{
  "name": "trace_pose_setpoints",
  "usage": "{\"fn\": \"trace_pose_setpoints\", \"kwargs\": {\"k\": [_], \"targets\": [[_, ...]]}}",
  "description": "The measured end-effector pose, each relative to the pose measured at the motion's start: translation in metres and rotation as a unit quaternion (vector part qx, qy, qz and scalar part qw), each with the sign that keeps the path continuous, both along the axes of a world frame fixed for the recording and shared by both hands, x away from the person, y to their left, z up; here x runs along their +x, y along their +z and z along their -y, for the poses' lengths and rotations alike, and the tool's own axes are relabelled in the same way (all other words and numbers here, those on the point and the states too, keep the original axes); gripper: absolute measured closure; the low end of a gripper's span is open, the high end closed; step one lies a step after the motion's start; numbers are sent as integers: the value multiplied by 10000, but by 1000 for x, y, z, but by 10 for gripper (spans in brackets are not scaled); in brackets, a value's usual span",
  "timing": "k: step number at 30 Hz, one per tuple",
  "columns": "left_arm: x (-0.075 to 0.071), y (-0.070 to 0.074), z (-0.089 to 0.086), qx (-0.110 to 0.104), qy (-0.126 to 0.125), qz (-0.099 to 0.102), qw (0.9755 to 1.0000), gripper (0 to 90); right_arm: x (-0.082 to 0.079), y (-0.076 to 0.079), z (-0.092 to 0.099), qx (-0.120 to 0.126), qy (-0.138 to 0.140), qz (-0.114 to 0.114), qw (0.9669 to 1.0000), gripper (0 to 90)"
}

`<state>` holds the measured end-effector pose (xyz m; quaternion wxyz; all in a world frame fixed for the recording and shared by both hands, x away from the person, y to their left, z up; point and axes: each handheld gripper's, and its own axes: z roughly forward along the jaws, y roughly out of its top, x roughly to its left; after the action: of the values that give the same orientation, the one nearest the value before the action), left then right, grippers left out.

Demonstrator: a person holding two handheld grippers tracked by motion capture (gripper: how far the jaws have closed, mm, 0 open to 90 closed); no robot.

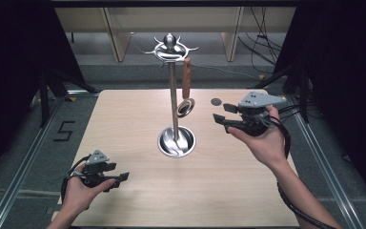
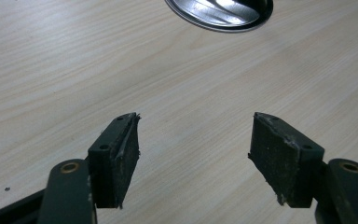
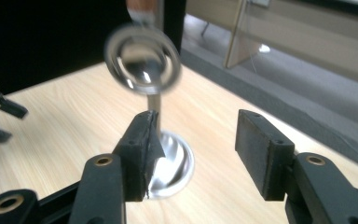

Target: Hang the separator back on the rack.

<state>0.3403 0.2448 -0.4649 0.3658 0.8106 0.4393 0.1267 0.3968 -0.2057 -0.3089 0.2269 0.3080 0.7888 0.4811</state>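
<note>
High view, left to right: left gripper [image 1: 106, 176] jaws wide, empty, low over the wooden table [image 1: 124, 129]; chrome utensil stand [image 1: 174, 102] at table centre, a wooden-handled strainer [image 1: 186, 90] hanging from its hooks; right gripper [image 1: 225, 117] raised, jaws wide, empty. Right gripper view adds the strainer's blurred round ring [image 3: 143, 58].

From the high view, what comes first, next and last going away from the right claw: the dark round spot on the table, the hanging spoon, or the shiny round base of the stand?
Starting from the right claw:
1. The dark spot, just beyond the claw on the table's far right part.
2. The hanging spoon, further toward the middle, its bowl beside the pole.
3. The shiny base, in the middle of the table, closer to the person.
</note>
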Motion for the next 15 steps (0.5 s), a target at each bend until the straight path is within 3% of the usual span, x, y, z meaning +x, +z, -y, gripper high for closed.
{"fn": "trace_pose_setpoints", "kwargs": {"k": [2,9,12,13,15], "targets": [[0,-1,1,-22,36,-6,10000,320,-1,-7,11,-93,-22,14,10000,488],[1,-3,1,-10,-15,-29,10000,320,-9,-38,44,-28,-420,-353,9985,468],[0,-2,1,41,9,-47,10000,320,-10,-45,51,14,-535,-374,9979,468],[1,-4,3,-90,73,-39,9999,320,-10,-47,55,0,-553,-417,9976,467],[1,-4,3,-33,75,-67,9999,320,-11,-54,61,67,-651,-443,9969,467]]}}
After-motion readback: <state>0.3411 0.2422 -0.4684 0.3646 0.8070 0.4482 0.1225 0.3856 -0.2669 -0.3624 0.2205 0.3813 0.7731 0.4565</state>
